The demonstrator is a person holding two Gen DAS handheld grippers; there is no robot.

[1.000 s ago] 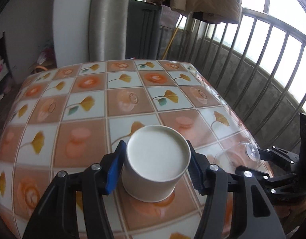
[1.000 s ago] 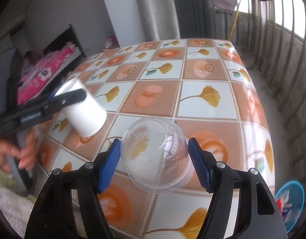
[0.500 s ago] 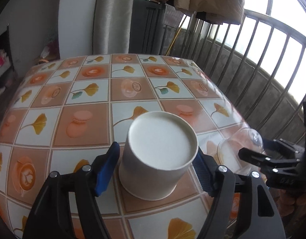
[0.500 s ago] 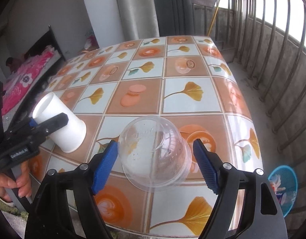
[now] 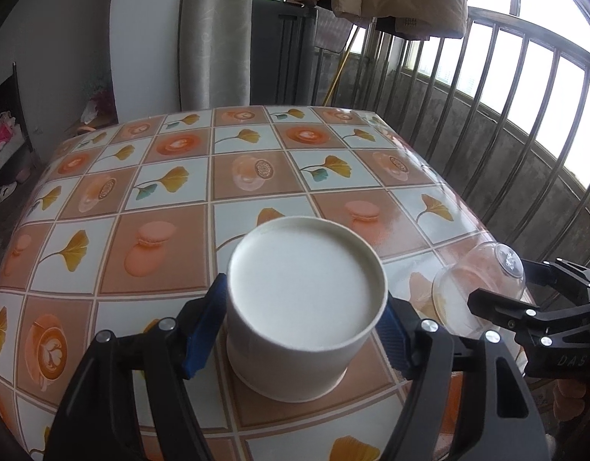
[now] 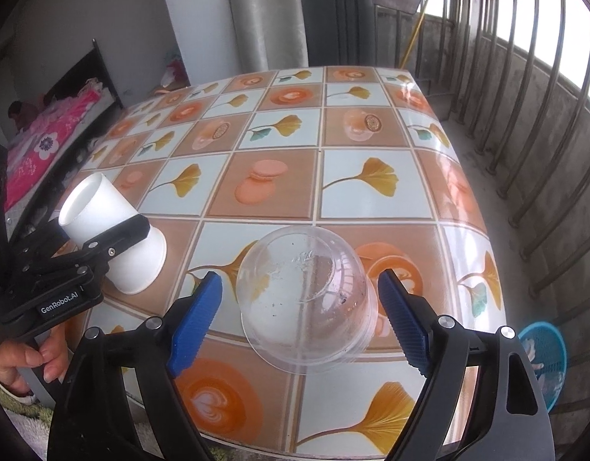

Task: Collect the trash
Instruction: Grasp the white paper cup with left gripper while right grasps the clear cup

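A white paper cup [image 5: 306,296] stands upside down on the tiled table [image 5: 256,169], near its front edge. My left gripper [image 5: 303,299] straddles the cup, open, its blue pads close beside the wall. To the right a clear plastic cup [image 6: 306,299] also stands upside down. My right gripper [image 6: 299,280] is around it with its jaws opening and a gap on each side. The right wrist view shows the white cup [image 6: 103,207] at the left, with a finger of the left gripper [image 6: 114,230] across it. In the left wrist view the clear cup [image 5: 479,280] sits between the right gripper [image 5: 502,284] fingers.
A metal railing [image 5: 506,115] runs along the table's right side. A blue basket [image 6: 544,361] sits on the floor below the table's right front corner. A hand [image 6: 26,357] holds the left gripper's handle. A curtain [image 5: 214,34] hangs behind the table.
Both pairs of jaws have widened away from their cups. The white cup and the clear cup stay upside down on the table. The right gripper has tilted slightly.
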